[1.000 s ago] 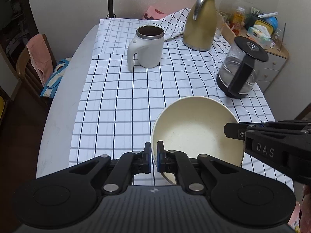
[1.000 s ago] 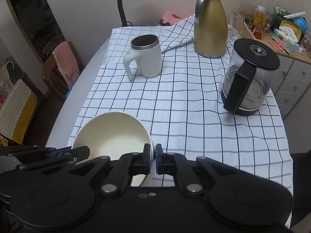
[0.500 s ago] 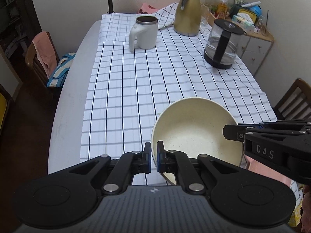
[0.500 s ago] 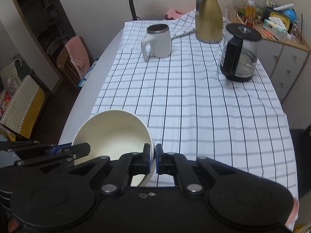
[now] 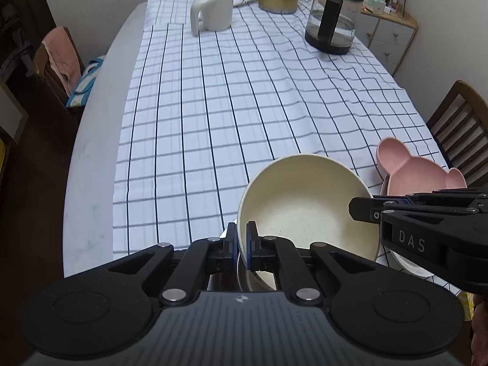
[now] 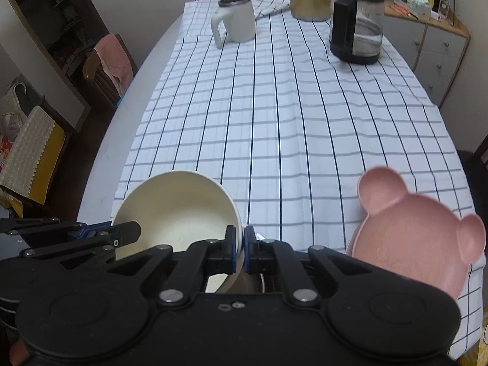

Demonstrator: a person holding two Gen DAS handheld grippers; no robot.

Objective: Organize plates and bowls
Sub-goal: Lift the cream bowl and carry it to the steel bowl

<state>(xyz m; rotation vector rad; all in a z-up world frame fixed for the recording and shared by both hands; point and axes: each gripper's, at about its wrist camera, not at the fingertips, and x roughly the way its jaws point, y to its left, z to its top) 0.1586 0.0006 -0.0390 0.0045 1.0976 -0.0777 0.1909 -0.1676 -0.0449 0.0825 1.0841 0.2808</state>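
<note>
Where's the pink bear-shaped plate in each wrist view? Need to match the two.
Left wrist: pink bear-shaped plate at the right edge, lower half, behind the right gripper, lower part hidden.
Right wrist: same plate lower right, near the tablecloth's near edge, right of the gripper's fingers.
Shared landmark: cream bowl, its rim pinched by both grippers; the plate lies to its right in both.

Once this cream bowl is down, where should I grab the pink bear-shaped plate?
Take the pink bear-shaped plastic plate by its thin raised rim, probably at the near right edge, coming from the right. Its ears curve awkwardly, and the cream bowl, held by the left gripper and right gripper, crowds its left.
</note>
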